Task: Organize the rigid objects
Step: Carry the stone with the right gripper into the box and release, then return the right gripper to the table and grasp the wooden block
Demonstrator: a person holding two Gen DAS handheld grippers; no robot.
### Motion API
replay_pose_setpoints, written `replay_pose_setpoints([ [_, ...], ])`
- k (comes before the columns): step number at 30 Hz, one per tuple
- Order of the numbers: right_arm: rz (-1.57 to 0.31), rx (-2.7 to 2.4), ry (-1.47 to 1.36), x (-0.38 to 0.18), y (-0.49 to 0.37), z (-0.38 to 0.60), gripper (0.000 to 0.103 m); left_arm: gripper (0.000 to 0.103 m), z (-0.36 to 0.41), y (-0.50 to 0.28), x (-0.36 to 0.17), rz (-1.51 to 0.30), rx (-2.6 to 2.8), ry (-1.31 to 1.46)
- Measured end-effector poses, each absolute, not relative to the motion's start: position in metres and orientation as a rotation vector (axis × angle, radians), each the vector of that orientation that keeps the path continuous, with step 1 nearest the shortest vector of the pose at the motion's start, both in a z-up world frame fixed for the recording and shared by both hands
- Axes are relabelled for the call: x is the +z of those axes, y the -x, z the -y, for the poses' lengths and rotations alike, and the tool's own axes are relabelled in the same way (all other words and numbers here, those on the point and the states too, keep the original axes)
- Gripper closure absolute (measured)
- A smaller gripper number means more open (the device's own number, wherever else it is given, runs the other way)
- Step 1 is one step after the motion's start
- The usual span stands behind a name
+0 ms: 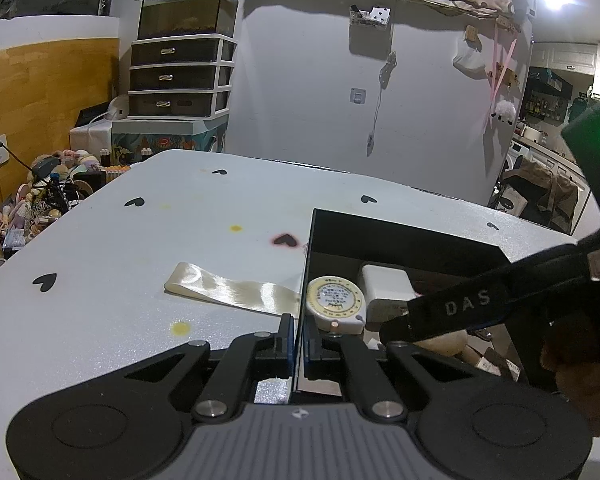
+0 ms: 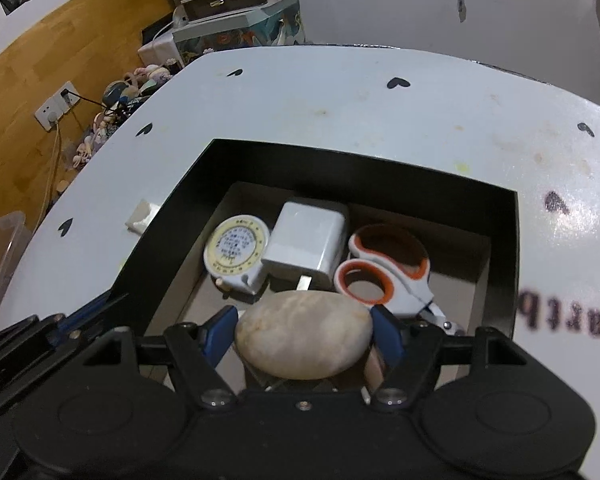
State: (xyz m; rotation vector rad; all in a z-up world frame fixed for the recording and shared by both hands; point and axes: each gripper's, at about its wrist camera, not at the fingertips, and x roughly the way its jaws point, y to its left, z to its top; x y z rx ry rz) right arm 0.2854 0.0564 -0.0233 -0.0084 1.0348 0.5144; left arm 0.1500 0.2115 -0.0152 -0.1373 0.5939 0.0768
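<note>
stone (image 2: 303, 335): pale, smooth, clamped between the right gripper (image 2: 304, 330) fingers, over the near end of the black box (image 2: 500, 236) | inside, from 10 to 2 o'clock of the stone: round tape measure (image 2: 236, 249), white charger (image 2: 306, 242), orange-white scissors (image 2: 384, 270) | left gripper (image 1: 299, 338): fingers pinched narrow on the box's left wall | cream ribbon (image 1: 232, 290) on the surface (image 1: 120, 260), at the box's 9 o'clock

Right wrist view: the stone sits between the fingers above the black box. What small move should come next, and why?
Probably lower the stone a little and open the right gripper. It already hangs over the black box, in the bare near part in front of the tape measure, white charger and scissors. The left gripper is clamped on the box's wall, which should keep it steady.
</note>
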Motion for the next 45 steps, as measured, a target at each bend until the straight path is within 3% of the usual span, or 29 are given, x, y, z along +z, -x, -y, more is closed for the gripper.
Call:
replay_pose_setpoints([
  [6, -1.05, 0.527, -0.003, -0.021, -0.288, -0.054, 0.03, 0.099, -0.211, -0.15, -0.015, -0.594, 0.077, 0.137],
  [10, -0.95, 0.535, -0.005, 0.0, -0.282, -0.048, 0.021, 0.099, -0.211, -0.15, -0.016, -0.596, 0.075, 0.139],
  [27, -0.884, 0.569, -0.022, 0.022, -0.268, -0.021, 0.021, 0.099, -0.211, -0.151, -0.017, -0.598, 0.081, 0.135],
  [40, -0.705, 0.55, -0.046, 0.025, -0.233, 0.023, 0.002, 0.099, -0.21, -0.149, -0.015, -0.6, 0.093, 0.132],
  [45, -0.652, 0.517, -0.067, 0.018, -0.217, 0.049, 0.0, 0.099, -0.21, -0.149, -0.015, -0.6, 0.094, 0.133],
])
